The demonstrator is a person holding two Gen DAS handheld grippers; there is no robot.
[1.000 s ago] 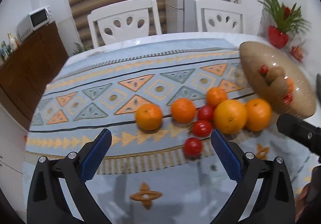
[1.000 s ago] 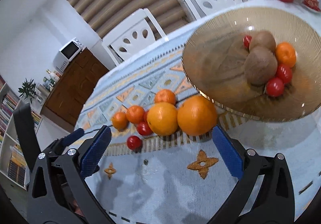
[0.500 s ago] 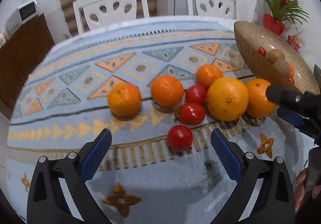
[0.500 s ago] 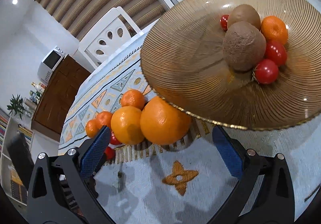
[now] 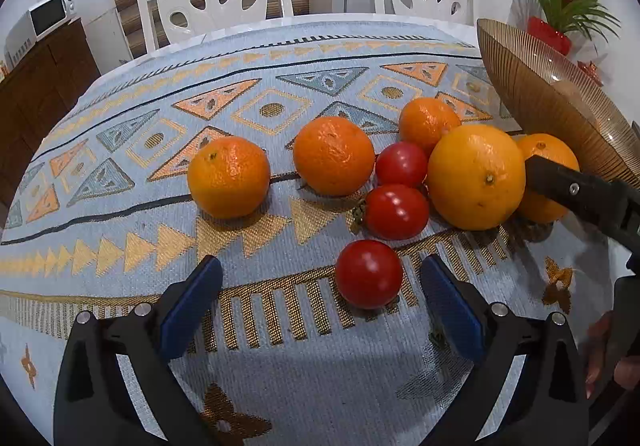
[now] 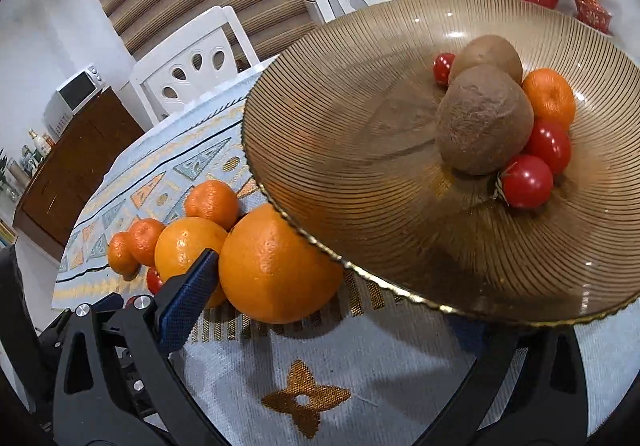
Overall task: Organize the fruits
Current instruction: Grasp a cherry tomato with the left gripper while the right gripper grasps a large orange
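The right claw (image 6: 320,306), spread wide, straddles the nearest orange (image 6: 276,266), which lies partly under the glass bowl (image 6: 360,166) rim. The left claw (image 5: 320,298), also spread, has a cherry tomato (image 5: 369,273) just ahead, right of centre.

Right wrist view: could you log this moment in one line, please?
right tongs open around orange | left tongs open near tomato | bowl part-filled

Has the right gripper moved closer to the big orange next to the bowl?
Yes. The right gripper advanced toward the orange, which stays beside the bowl.
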